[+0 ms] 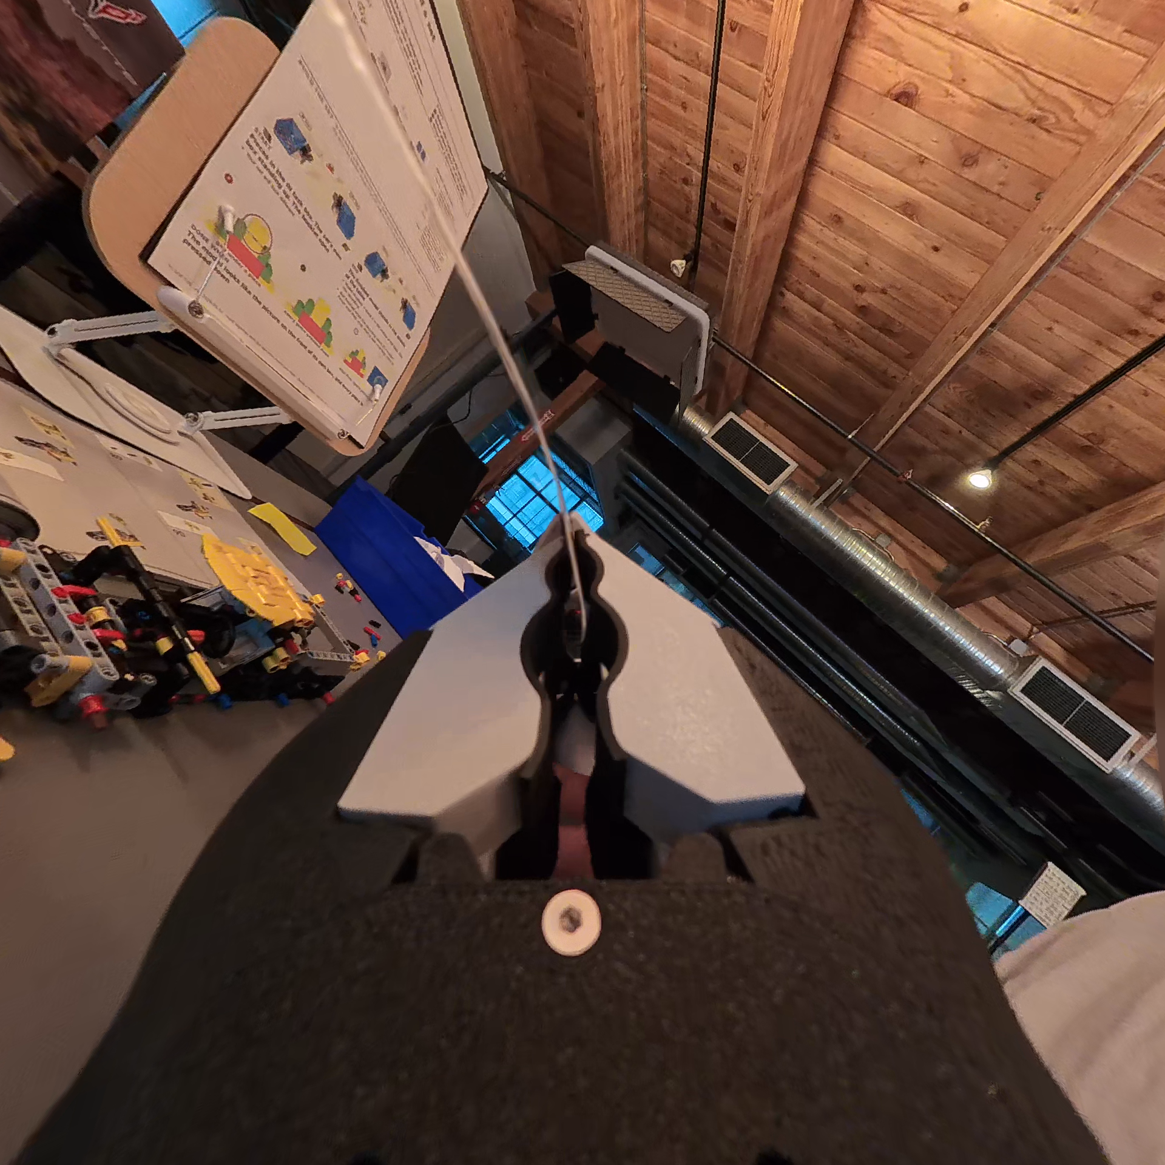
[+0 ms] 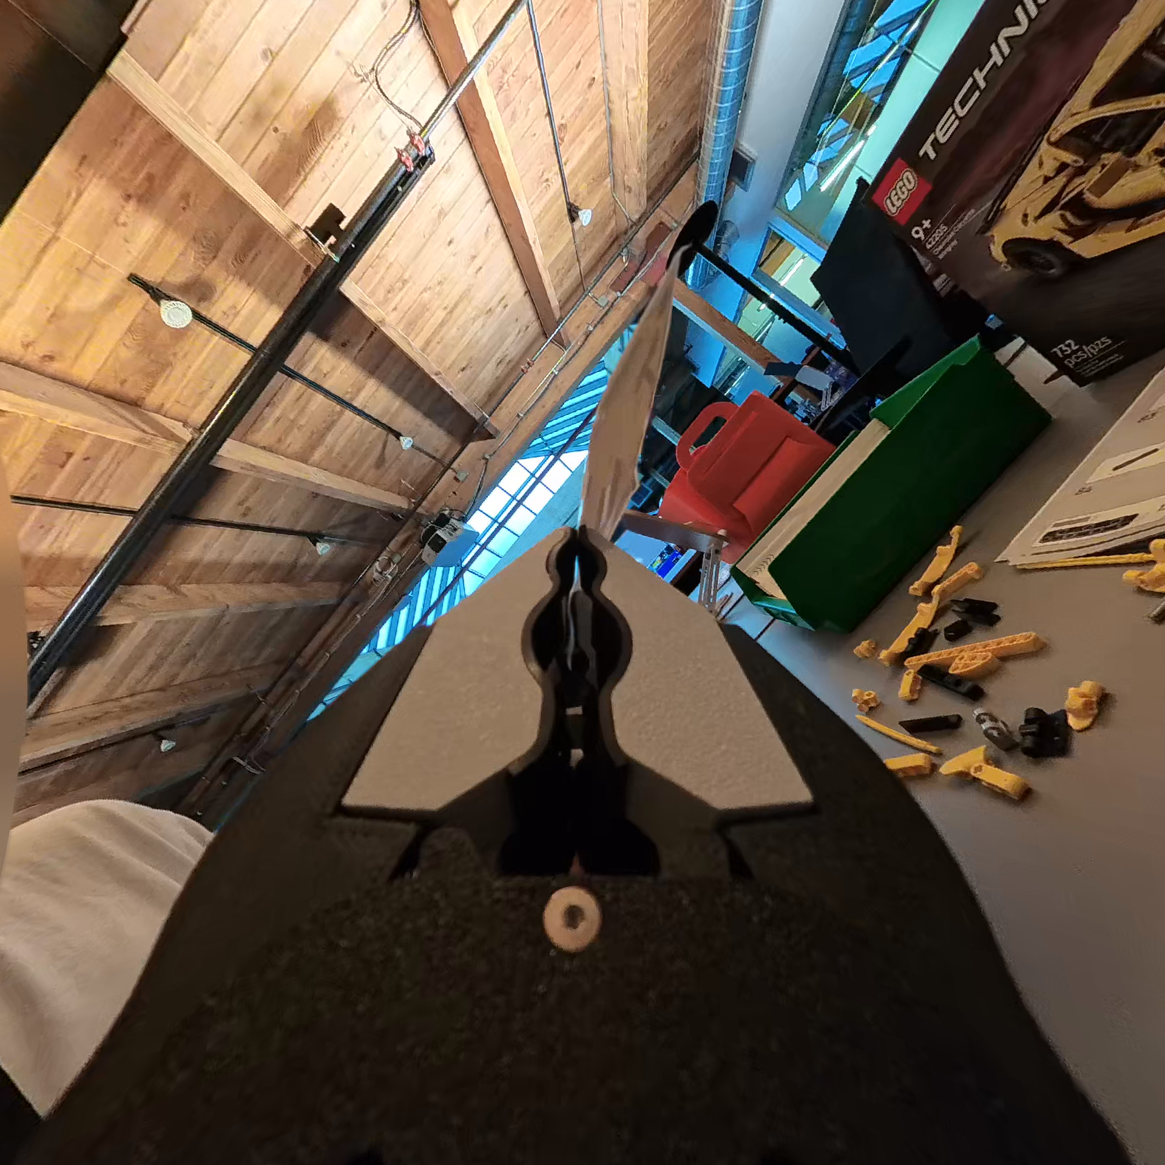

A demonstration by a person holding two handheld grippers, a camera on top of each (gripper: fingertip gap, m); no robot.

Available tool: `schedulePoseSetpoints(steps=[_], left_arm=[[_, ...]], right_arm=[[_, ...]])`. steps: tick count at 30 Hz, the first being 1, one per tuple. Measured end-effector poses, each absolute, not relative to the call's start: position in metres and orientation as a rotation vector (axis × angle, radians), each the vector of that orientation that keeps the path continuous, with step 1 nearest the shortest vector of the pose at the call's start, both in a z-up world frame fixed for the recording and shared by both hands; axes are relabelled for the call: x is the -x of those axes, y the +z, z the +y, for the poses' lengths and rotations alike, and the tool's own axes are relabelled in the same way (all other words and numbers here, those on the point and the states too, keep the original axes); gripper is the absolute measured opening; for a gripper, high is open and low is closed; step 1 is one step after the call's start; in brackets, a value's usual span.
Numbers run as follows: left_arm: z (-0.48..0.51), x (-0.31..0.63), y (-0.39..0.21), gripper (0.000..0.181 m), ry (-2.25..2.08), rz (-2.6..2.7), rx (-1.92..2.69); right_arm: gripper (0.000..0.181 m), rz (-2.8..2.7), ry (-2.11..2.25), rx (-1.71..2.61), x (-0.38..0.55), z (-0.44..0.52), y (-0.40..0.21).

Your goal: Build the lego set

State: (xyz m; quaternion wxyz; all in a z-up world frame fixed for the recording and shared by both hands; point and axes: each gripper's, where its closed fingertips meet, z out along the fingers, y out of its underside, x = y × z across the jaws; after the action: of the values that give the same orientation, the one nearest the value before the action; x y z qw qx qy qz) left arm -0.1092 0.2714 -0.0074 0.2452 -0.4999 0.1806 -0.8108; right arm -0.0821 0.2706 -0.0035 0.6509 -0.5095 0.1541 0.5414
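Both grippers point up toward the wooden ceiling, each clenched on a thin clear sheet that looks like a plastic bag seen edge-on. The left gripper (image 1: 572,536) has its fingers closed on the bag (image 1: 498,328), which runs up and away as a pale streak. The right gripper (image 2: 577,536) has its fingers pressed together on a see-through strip (image 2: 624,403) that rises from its tips; it is probably the same bag, though neither view shows both grippers together, so I cannot be sure. My guess is that a parts bag is being pulled open.

The lego set itself sits down on the grey surface (image 1: 94,851). In the left wrist view a half-built model (image 1: 145,624) of grey beams, black parts, red pins and a yellow panel rests at the left edge, with an open instruction booklet (image 1: 126,485) behind it and a blue bin (image 1: 384,555) beside it. In the right wrist view loose yellow and black pieces (image 2: 952,668) lie scattered near a green bin (image 2: 908,498), with the set's box (image 2: 1034,189) behind.

The frame looks well under way, yet with many pieces still loose, much of the build remains
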Motion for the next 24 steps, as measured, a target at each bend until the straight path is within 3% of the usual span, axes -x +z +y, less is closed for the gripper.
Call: schedulePoseSetpoints(steps=[11, 22, 24], left_arm=[[0.267, 0.107, -0.007, 0.006, -2.211, 0.527, 1.35], [0.273, 0.11, -0.009, 0.0, -2.174, 0.511, 1.355], [0.276, 0.111, -0.009, 0.0, -2.172, 0.503, 1.363]], right_arm=[[0.0, 0.36, 1.246, 1.156, 0.083, 0.271, -0.004], [0.0, 0.387, 1.23, 1.22, 0.086, 0.277, -0.016], [0.026, 0.351, 1.102, 1.275, 0.079, 0.278, -0.018]])
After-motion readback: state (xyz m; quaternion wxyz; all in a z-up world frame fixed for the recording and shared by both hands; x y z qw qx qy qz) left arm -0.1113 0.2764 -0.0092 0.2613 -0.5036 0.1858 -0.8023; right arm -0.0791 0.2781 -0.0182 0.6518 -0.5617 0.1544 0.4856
